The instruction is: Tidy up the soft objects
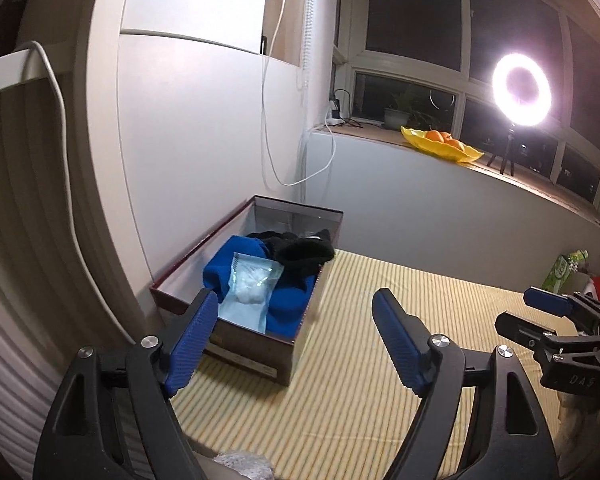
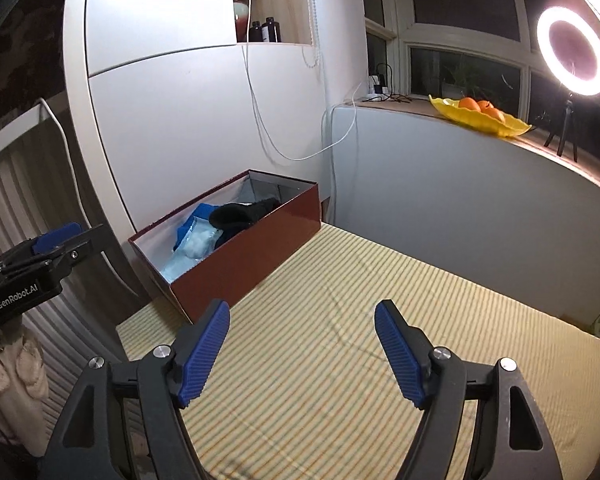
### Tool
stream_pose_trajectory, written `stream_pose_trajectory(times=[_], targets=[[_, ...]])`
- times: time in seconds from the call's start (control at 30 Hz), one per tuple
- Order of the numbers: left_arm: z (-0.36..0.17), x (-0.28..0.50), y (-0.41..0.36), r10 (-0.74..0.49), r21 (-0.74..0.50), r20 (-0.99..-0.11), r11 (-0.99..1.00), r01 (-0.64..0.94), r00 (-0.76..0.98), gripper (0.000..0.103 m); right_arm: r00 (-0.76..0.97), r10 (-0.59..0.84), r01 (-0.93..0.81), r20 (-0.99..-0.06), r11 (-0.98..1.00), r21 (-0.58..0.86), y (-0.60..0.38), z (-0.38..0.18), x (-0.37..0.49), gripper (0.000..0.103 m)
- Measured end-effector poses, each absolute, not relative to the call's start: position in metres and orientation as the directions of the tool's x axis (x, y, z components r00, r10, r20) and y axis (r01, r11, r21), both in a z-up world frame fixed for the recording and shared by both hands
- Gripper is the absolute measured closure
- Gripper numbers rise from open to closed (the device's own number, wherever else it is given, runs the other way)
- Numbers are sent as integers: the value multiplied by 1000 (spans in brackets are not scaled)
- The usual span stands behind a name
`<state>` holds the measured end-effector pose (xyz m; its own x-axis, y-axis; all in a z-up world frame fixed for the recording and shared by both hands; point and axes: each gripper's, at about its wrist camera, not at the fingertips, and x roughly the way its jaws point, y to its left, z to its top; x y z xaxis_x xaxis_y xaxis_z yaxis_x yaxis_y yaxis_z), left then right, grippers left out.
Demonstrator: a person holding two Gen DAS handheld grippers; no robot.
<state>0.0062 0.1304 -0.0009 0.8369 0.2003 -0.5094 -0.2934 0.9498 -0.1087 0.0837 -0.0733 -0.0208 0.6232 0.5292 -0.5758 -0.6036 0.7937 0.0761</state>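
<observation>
Soft objects already lie inside the box (image 1: 260, 344), which stands against the white cabinet wall at the far left of the striped mat (image 1: 360, 360): a blue cloth (image 1: 288, 300), a black knitted piece (image 1: 304, 252) partly over the box's right rim, and a clear bag of cotton balls (image 1: 250, 292) on top of the blue cloth. The left gripper (image 1: 296, 340) hovers just before the box, jaws spread and empty; the right gripper (image 2: 302, 350) hangs over the bare mat to the right of the box, jaws likewise spread and empty. The packing looks close to done. The likely next move is tucking the black piece fully inside the box, which calls for a light pinch on its overhanging edge.
</observation>
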Motion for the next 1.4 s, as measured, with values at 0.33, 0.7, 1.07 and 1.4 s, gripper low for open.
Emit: stream_pose_trajectory(times=[0.33,0.7,1.07,1.4], targets=[[3,-2,120,195,-112,-504,951,-288,842,23,628,528,-580,-571,807,109,-95,-23,77,31],[2,-7,114,177,-119,-507,955,-273,843,23,637,518,-572,-571,814,100,-102,-23,69,31],[1,-10,114,175,-123,-508,954,-272,844,23,638,515,-569,-573,816,100,-105,-24,65,31],[3,-14,108,171,-122,-498,957,-264,850,23,631,518,-570,-577,815,108,-107,-28,62,31]])
